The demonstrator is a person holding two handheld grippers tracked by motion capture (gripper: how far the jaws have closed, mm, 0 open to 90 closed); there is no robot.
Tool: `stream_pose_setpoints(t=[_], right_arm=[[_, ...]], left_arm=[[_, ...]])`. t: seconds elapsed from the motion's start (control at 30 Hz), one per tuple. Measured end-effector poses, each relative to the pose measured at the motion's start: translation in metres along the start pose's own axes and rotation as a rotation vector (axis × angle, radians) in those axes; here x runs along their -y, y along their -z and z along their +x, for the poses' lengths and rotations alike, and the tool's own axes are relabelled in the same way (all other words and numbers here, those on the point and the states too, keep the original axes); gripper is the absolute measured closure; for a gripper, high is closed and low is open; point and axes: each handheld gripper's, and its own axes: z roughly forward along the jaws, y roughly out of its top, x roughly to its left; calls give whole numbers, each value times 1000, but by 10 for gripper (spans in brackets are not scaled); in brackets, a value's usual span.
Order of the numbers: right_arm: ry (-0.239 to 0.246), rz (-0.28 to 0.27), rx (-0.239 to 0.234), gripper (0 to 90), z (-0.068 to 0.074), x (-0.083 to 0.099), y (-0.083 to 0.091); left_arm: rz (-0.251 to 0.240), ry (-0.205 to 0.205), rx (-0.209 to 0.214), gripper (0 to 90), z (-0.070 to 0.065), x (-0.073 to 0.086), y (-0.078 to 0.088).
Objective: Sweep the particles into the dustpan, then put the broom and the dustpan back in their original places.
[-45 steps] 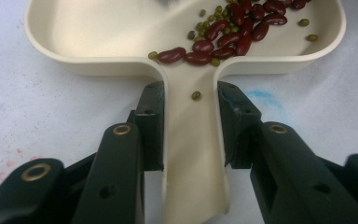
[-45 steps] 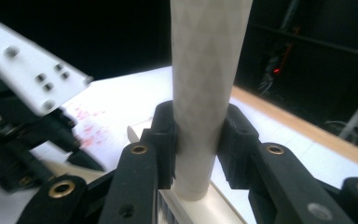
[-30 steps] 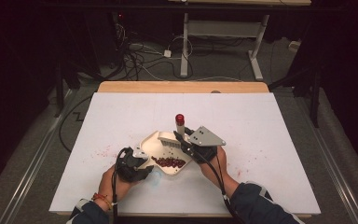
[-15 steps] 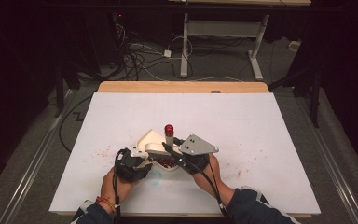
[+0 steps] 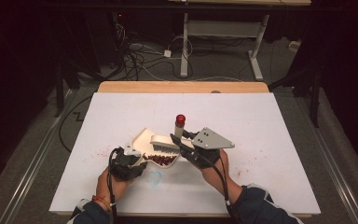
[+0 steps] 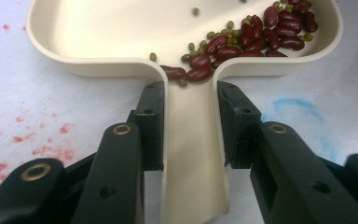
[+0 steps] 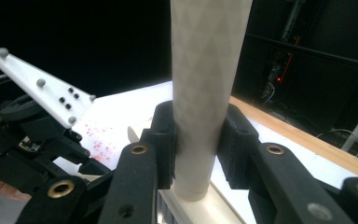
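A cream dustpan (image 5: pixel 142 136) lies on the white table with red beans and small green beans (image 5: pixel 161 159) heaped at its near end. My left gripper (image 5: pixel 140 158) is shut on the pan's handle (image 6: pixel 191 140), one jaw on each side, and the beans (image 6: pixel 242 42) lie just past the jaws. My right gripper (image 5: pixel 177 140) is shut on the pale upright handle (image 7: pixel 205 70) of a brush. The handle has a red cap (image 5: pixel 181 118), and the white brush head (image 5: pixel 164 142) hangs over the pan.
Red stains (image 5: pixel 100 153) and a blue smear (image 5: pixel 156 177) mark the white table cover. A wooden strip (image 5: pixel 182 87) runs along the far edge. Cables and desk legs (image 5: pixel 184 51) stand on the dark floor beyond.
Half a second ago the brush had dipped left and nearer, over the beans. It has since risen and moved back to the right. The left gripper and the dustpan have stayed put.
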Motion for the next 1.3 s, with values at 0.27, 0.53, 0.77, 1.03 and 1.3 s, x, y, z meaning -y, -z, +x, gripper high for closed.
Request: stream_pose_setpoints(t=[0.27,0.53,0.77,1.03,1.3], right_arm=[[-7,-14,20,705,-27,-5,26],[0,-5,44,704,-51,-4,59],[-2,16,53,704,-68,0,91],[7,66,44,703,-77,4,125],[-18,126,58,703,-85,17,154]], left_arm=[[-3,-1,-12,635,5,2,-1],[-3,6,-23,635,7,2,0],[-6,16,-26,636,9,2,2],[-5,35,-21,635,16,6,6],[-3,40,-45,635,21,6,4]])
